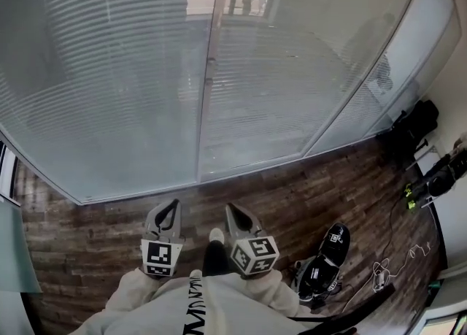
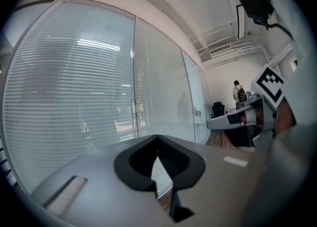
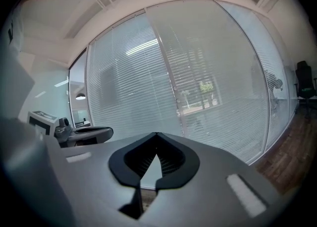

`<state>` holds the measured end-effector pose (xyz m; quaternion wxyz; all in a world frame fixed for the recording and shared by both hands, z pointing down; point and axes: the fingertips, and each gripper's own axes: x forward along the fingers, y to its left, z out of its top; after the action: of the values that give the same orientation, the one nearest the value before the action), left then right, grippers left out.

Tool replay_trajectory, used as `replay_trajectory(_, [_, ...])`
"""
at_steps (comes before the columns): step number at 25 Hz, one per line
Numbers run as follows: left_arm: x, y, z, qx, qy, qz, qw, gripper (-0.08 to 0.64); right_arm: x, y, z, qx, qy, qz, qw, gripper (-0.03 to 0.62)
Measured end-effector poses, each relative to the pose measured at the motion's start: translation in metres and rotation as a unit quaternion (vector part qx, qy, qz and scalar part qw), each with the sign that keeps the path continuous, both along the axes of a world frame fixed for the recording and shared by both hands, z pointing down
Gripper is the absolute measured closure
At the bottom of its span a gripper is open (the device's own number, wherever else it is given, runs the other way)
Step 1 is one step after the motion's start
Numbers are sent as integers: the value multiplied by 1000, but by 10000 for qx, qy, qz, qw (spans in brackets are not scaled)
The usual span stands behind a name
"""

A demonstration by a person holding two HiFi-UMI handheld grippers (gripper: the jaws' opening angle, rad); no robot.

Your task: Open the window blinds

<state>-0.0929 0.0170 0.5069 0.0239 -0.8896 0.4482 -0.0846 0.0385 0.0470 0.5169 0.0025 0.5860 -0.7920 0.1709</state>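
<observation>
Closed window blinds fill the glass wall ahead of both claws, their slats lying flat across each pane. An upright frame post divides the panes and stands almost straight ahead, between the lines of the two claws. The blinds are well apart from the claws, with a strip of wooden floor below and in front of them.

Doing this step well likely means stepping up to the glass first, then finding the control, whether cord, wand or knob. None can be made out for certain, though a small fitting seems to show on the post. One claw should take the control squarely, then pull or turn it gently so the slats tilt evenly.

The left claw is held out with its tips together and nothing between them. The right claw, just beside it, is likewise closed and empty. Neither touches anything. To the right of the right claw, dark gear lies on the floor.
</observation>
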Motion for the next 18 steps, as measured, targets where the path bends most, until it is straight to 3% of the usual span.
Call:
replay_trajectory(7, [-7, -42, 3, -29, -78, -337, 9994, 560, -3, -49, 5, -28, -76, -298, 9995, 591])
replay_trajectory(18, [22, -137, -10, -6, -220, -665, 9975, 560, 26, -155, -6, 10, -193, -635, 9978, 591])
